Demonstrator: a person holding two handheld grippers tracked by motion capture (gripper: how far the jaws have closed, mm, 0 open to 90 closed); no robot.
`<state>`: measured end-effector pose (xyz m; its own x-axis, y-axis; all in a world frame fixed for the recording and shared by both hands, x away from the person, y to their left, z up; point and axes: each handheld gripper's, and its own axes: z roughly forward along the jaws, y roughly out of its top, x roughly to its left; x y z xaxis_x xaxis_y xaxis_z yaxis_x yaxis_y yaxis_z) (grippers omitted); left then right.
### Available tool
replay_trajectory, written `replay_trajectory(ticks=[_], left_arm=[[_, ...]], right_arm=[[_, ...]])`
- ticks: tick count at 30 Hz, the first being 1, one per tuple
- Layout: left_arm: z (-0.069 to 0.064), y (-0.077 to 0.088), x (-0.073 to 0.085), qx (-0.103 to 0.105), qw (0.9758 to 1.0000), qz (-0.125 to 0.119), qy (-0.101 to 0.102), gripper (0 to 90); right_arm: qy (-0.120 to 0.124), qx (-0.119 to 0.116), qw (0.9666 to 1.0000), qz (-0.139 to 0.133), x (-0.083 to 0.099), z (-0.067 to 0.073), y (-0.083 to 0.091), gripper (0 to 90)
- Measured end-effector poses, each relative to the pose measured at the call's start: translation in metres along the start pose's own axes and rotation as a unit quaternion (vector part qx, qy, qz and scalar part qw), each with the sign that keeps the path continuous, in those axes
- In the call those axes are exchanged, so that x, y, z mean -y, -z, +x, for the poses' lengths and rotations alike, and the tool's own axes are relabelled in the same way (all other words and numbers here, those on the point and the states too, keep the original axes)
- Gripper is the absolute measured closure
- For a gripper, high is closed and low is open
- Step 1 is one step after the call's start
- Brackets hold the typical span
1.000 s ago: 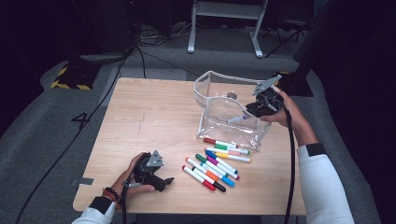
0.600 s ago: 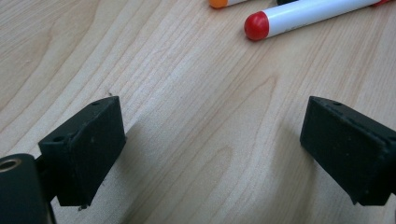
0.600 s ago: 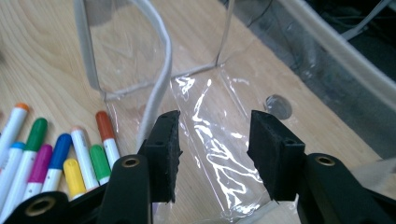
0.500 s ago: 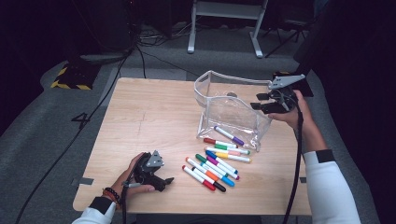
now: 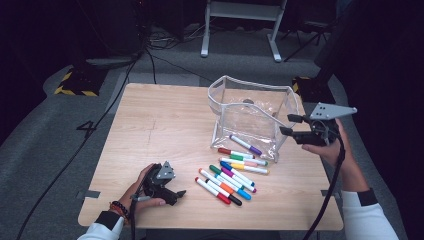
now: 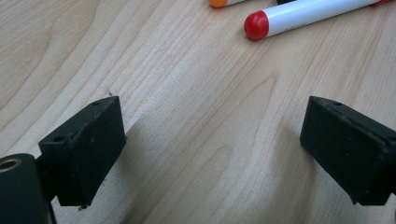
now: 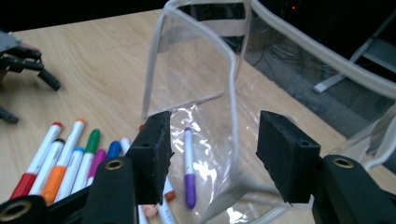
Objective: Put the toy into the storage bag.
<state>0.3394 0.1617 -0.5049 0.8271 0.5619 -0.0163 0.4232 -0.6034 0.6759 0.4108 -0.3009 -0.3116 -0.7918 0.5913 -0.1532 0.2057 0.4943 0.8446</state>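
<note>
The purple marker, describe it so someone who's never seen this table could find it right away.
Start at the clear plastic pouch standing open near the far right of the wooden table. Look through its see-through wall to its floor: the purple marker lies there alone. It is the one marker inside the pouch; the other markers lie on bare wood in front of it.

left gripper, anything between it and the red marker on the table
Nothing visible does. The left gripper is open low over bare table, and the red marker lies just ahead with only wood between.
</note>
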Motion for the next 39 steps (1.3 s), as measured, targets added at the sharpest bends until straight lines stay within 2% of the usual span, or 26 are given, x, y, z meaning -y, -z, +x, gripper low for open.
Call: replay_trajectory(ticks=[3, 5, 7, 10, 16, 24, 26, 29, 32, 34, 36, 39], left_arm=[[0.000, 0.000, 0.000, 0.000, 1.0000, 0.000, 0.000, 7.0], [0.000, 0.000, 0.000, -0.001, 1.0000, 0.000, 0.000, 7.0], [0.000, 0.000, 0.000, -0.001, 1.0000, 0.000, 0.000, 7.0], [0.000, 0.000, 0.000, -0.001, 1.0000, 0.000, 0.000, 7.0], [0.000, 0.001, 0.001, 0.000, 1.0000, 0.001, -0.002, 7.0], [0.000, 0.001, 0.001, 0.000, 1.0000, 0.001, -0.001, 7.0], [0.000, 0.001, 0.001, -0.001, 1.0000, 0.000, -0.001, 7.1], [-0.004, 0.000, 0.000, -0.002, 1.0000, 0.000, 0.002, 7.0], [-0.011, -0.002, -0.002, 0.010, 0.9999, 0.000, -0.011, 7.0], [-0.012, -0.003, -0.003, 0.013, 0.9998, 0.001, -0.016, 7.0], [-0.012, -0.003, -0.003, 0.013, 0.9998, 0.002, -0.015, 7.0], [-0.014, -0.004, -0.005, 0.011, 0.9999, 0.001, -0.013, 7.0]], right_arm=[[0.004, -0.002, 1.0000, -0.003, 0.015, 0.010, 0.001, 45.0], [-0.002, 0.001, 0.9998, -0.022, 0.024, 0.016, 0.005, 47.8], [0.012, 0.008, 0.9994, -0.031, 0.029, 0.022, 0.011, 47.5], [0.003, 0.007, 0.9994, -0.035, 0.038, 0.026, 0.014, 47.2], [0.002, -0.021, 0.9995, -0.024, 0.062, 0.043, 0.007, 47.3], [0.015, -0.068, 0.9971, 0.030, 0.092, 0.068, -0.033, 53.1], [0.018, -0.092, 0.9947, 0.042, 0.097, 0.072, -0.048, 56.5], [0.031, -0.107, 0.9918, 0.062, 0.102, 0.077, -0.067, 57.0], [0.034, -0.125, 0.9891, 0.070, 0.106, 0.079, -0.089, 59.8], [0.042, -0.123, 0.9886, 0.075, 0.107, 0.079, -0.099, 60.7], [0.035, -0.127, 0.9884, 0.076, 0.108, 0.077, -0.108, 62.6], [0.042, -0.127, 0.9873, 0.085, 0.109, 0.077, -0.120, 62.7]])
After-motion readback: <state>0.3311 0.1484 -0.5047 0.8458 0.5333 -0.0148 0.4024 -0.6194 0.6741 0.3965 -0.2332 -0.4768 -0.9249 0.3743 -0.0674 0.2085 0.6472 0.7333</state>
